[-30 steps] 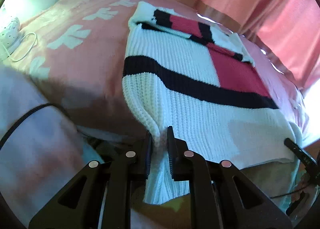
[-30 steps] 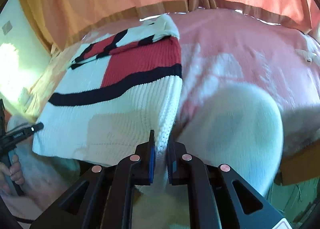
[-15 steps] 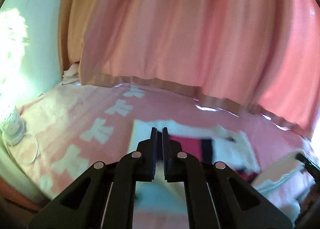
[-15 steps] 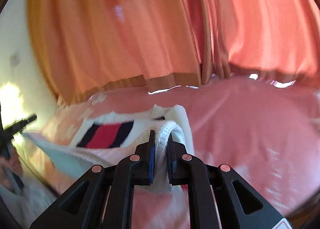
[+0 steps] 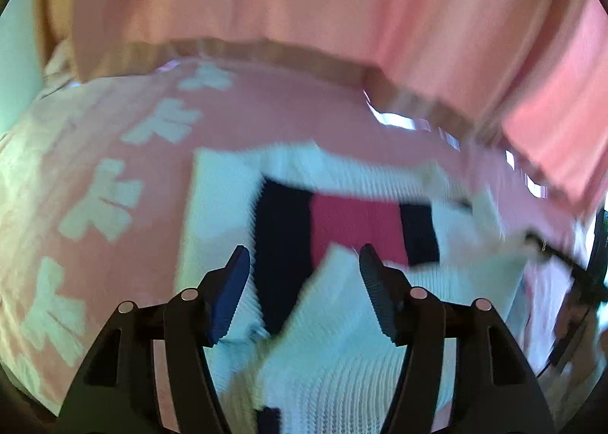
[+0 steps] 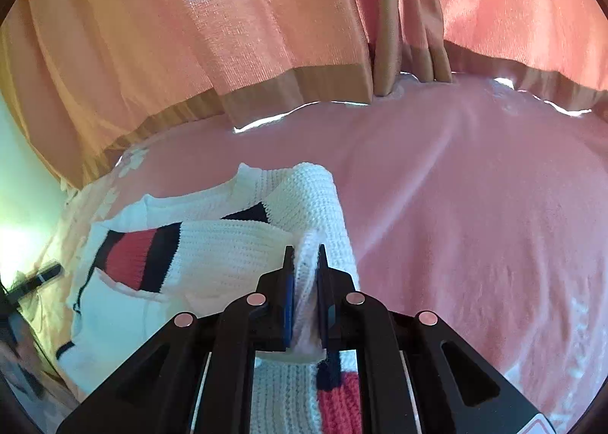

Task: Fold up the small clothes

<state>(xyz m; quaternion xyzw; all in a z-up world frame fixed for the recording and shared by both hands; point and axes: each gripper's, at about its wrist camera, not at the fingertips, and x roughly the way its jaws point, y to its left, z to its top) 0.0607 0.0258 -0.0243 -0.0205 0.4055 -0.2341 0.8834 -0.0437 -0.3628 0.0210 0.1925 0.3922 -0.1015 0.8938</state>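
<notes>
left gripper (image 5: 304, 263) wide open above blurred white knit sweater (image 5: 342, 358) on pink bedspread (image 5: 114, 138)

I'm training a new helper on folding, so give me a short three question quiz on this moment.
1. True or false: the left gripper is clamped on the white knitted sweater with navy and red stripes.
2. What does the right gripper pinch? A white knit edge; B orange curtain; C nothing.
3. What surface does the sweater lie on?

Key: 1 false, it is open. 2 A. 3 the pink bedspread.
</notes>
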